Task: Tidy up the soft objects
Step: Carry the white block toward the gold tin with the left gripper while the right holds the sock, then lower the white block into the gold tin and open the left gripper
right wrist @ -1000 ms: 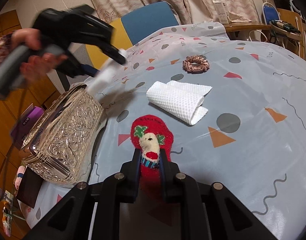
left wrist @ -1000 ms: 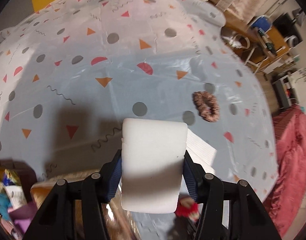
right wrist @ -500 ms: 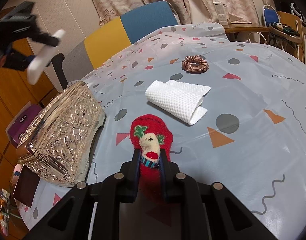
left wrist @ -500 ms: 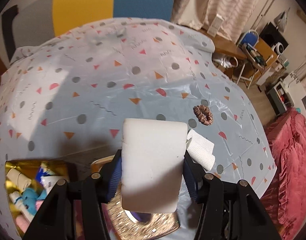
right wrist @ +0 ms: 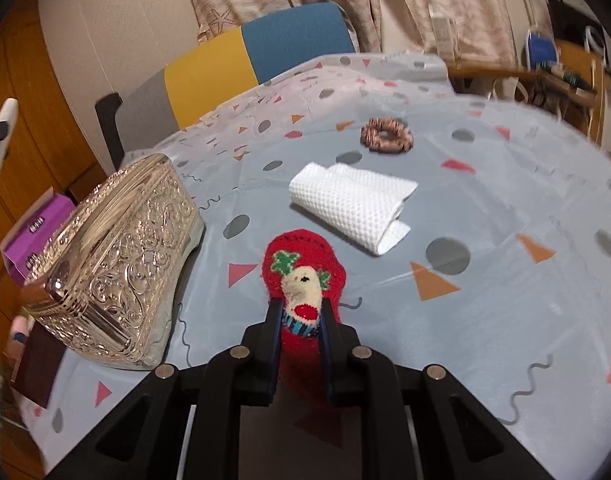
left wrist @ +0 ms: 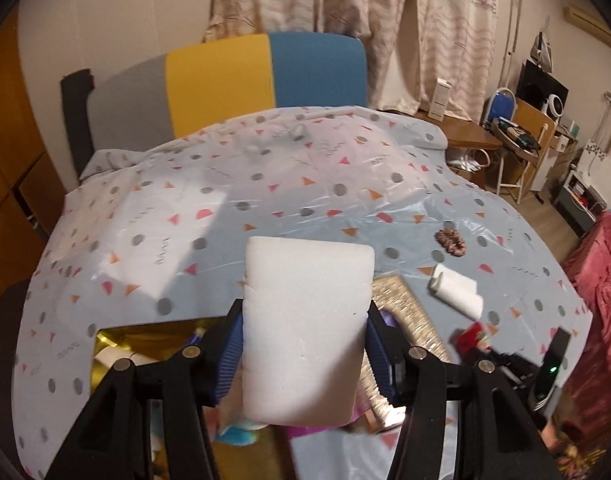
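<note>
My left gripper (left wrist: 303, 316) is shut on a white foam sponge (left wrist: 305, 320) and holds it high above the table edge, over a gold-lined bin (left wrist: 145, 344) with soft items. My right gripper (right wrist: 301, 316) is shut on a red knitted sock (right wrist: 303, 276) with a reindeer face, low over the tablecloth. A rolled white waffle cloth (right wrist: 349, 206) lies just beyond the sock, also in the left wrist view (left wrist: 457, 290). A brown scrunchie (right wrist: 386, 135) lies farther back, and it shows in the left wrist view (left wrist: 450, 239).
An ornate silver box (right wrist: 113, 264) stands at the table's left edge, with a purple box (right wrist: 33, 232) behind it. A yellow, blue and grey chair (left wrist: 233, 80) is at the far side. A red blanket (left wrist: 601, 304) lies to the right.
My left gripper has risen and pulled back with the sponge, so the whole table and the bin below came into view. My right gripper has stayed shut on the sock and tilted slightly.
</note>
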Action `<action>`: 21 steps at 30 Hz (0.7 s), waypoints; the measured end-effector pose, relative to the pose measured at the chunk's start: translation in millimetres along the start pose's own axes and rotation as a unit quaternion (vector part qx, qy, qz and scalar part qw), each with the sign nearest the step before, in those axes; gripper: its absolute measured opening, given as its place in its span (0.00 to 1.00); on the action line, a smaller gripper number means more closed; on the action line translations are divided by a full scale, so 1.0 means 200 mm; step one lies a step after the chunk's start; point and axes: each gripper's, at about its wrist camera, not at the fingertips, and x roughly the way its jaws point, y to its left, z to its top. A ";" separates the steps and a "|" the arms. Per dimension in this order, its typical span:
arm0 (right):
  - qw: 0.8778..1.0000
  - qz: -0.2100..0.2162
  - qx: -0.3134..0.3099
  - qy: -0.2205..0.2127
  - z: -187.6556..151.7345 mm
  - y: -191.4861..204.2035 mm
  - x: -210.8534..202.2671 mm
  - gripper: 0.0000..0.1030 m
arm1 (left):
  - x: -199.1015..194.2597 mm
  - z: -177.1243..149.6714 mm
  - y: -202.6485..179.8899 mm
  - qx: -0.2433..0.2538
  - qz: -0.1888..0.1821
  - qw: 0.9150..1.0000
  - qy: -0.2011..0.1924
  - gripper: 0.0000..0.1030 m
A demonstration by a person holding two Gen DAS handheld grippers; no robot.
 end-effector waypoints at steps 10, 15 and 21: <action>0.998 -0.058 -0.007 -0.027 -0.01 0.03 -0.11 0.15 | -0.09 -0.32 0.22 -0.001 0.044 0.999 -0.017 0.55; 0.996 -0.062 0.007 -0.064 0.03 0.09 -0.24 0.15 | -0.05 -0.49 0.32 -0.026 0.046 0.999 0.004 0.55; 0.993 -0.030 0.009 -0.116 0.09 0.25 -0.45 0.15 | 0.03 -0.68 0.45 -0.066 0.048 0.996 0.035 0.55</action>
